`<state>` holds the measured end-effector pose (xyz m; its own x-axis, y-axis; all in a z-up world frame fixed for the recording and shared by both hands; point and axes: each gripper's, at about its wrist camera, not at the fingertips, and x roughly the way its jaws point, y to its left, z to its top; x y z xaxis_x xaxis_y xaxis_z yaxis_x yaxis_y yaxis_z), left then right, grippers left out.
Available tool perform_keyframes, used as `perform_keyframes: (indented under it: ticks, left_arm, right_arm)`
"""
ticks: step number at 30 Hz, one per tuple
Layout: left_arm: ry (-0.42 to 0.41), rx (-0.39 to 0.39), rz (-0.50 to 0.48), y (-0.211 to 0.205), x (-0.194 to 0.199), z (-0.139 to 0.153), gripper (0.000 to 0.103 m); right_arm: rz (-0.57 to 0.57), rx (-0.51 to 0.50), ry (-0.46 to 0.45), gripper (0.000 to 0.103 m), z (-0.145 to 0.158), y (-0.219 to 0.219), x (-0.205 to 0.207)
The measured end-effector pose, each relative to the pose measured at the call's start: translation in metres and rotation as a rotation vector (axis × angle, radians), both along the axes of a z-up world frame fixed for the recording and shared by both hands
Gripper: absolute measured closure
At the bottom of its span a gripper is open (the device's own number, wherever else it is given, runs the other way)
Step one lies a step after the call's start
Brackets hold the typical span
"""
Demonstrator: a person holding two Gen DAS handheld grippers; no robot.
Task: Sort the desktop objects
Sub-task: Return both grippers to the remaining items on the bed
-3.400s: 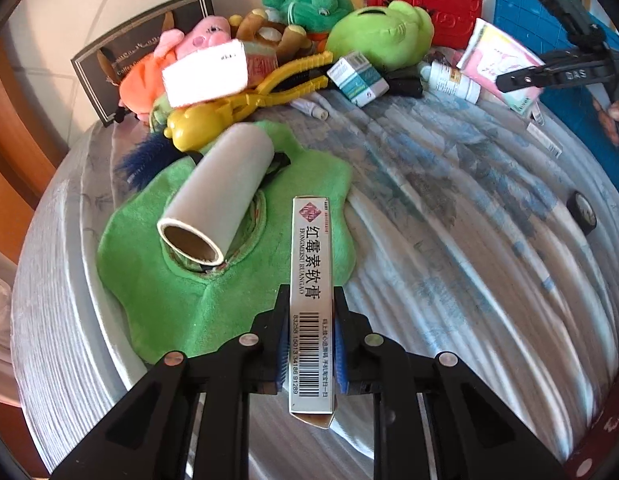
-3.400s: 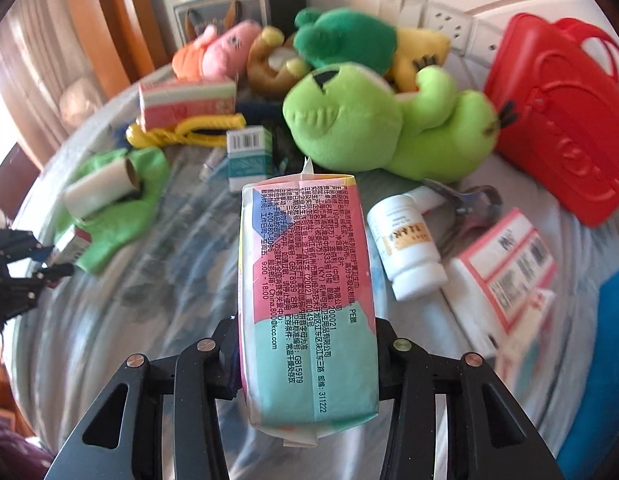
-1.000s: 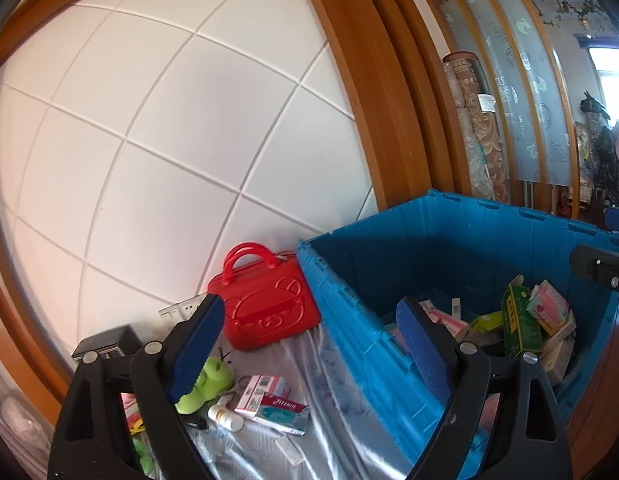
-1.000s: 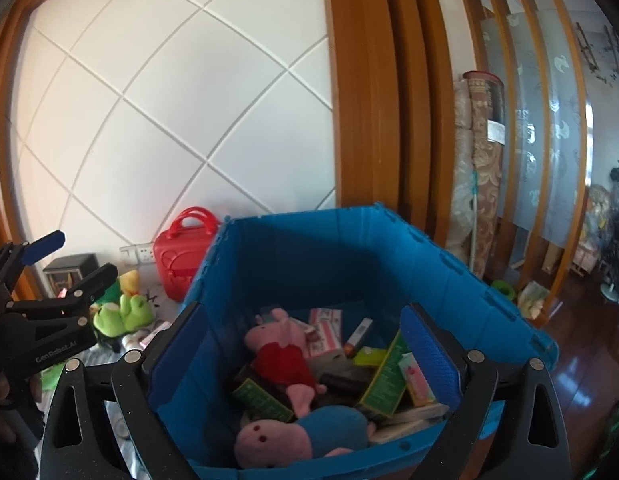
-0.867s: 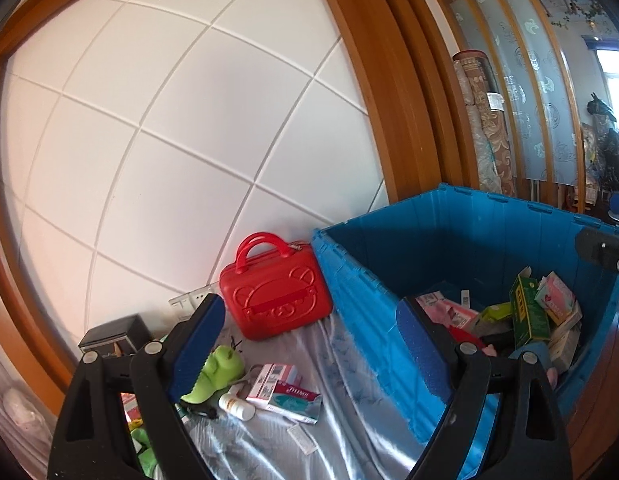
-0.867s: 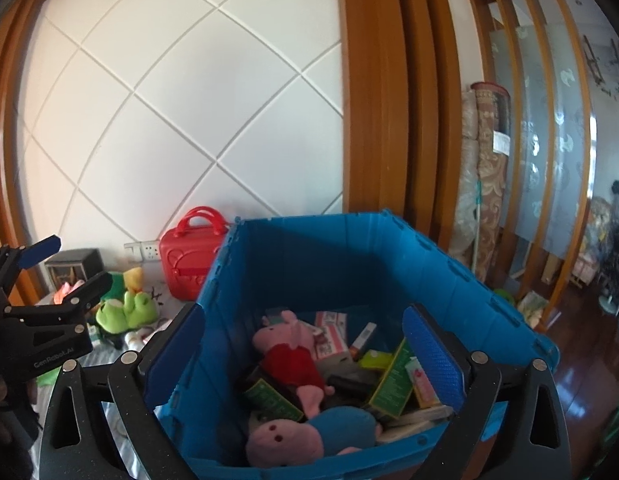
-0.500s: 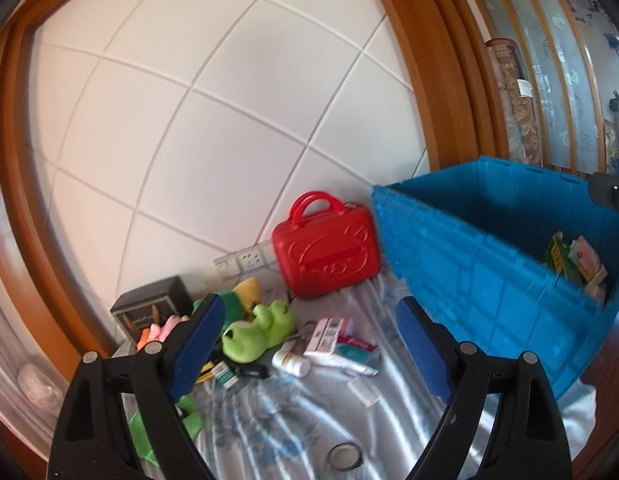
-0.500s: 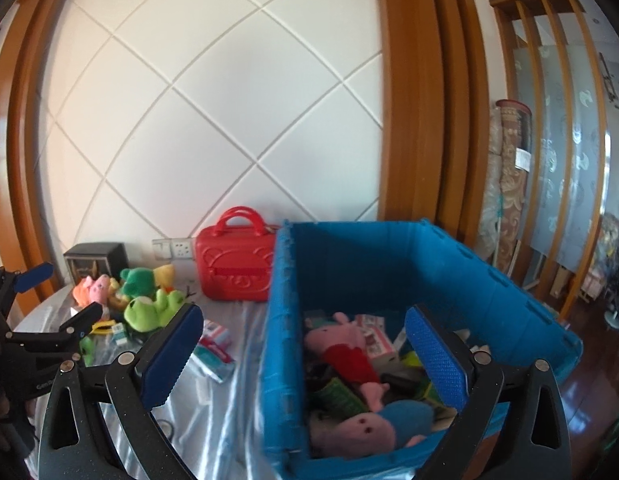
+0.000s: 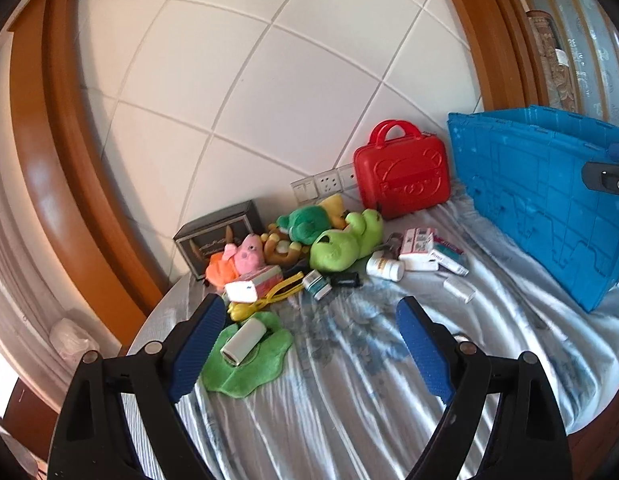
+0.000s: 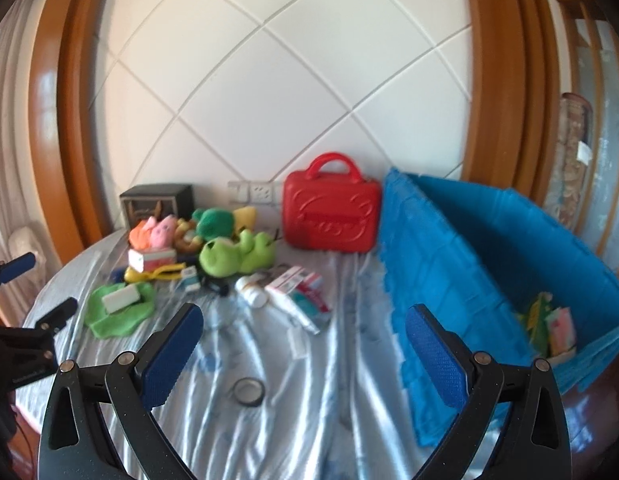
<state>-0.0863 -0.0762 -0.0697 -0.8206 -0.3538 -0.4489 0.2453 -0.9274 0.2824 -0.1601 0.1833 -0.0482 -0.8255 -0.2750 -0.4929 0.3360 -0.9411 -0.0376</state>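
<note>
Sorting partway done: both the left gripper (image 9: 305, 344) and right gripper (image 10: 305, 350) gape wide and empty over the table (image 10: 309, 420), some boxes already in the blue bin (image 10: 489, 240), plush toys (image 9: 341, 242), bottle (image 9: 383, 266) and tape roll (image 10: 249, 391) left.

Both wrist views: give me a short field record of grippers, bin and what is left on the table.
left gripper: jaws wide open, nothing between them
right gripper: jaws wide open, nothing between them
blue bin: at the table's right, items inside
red case: upright against the wall
green cloth: paper roll lying on it
tape ring: flat, near the right gripper
</note>
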Motion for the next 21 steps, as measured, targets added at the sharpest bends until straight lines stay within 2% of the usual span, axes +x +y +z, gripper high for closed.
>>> perform_keyframes:
  ticks: [3,8,12,19,21]
  left_arm:
    - [-0.032,0.045,0.045,-0.028,0.011,-0.018,0.015]
    - [-0.055,0.051,0.111,-0.052,0.018,-0.036,0.015]
    - [-0.067,0.067,0.143,-0.06,0.01,-0.043,0.015]
    - [-0.053,0.036,0.174,-0.062,0.004,-0.059,0.015]
    - [-0.069,0.059,0.192,-0.07,0.003,-0.067,0.015]
  right_arm:
    - [0.021,0.022,-0.056,0.0,-0.02,-0.011,-0.006]
    - [0.049,0.05,-0.091,0.0,-0.039,-0.017,-0.019]
    - [0.085,0.056,-0.114,0.0,-0.046,-0.016,-0.037]
    - [0.115,0.049,-0.114,0.0,-0.057,-0.002,-0.068]
    - [0.113,0.046,-0.124,0.0,-0.062,0.0,-0.076]
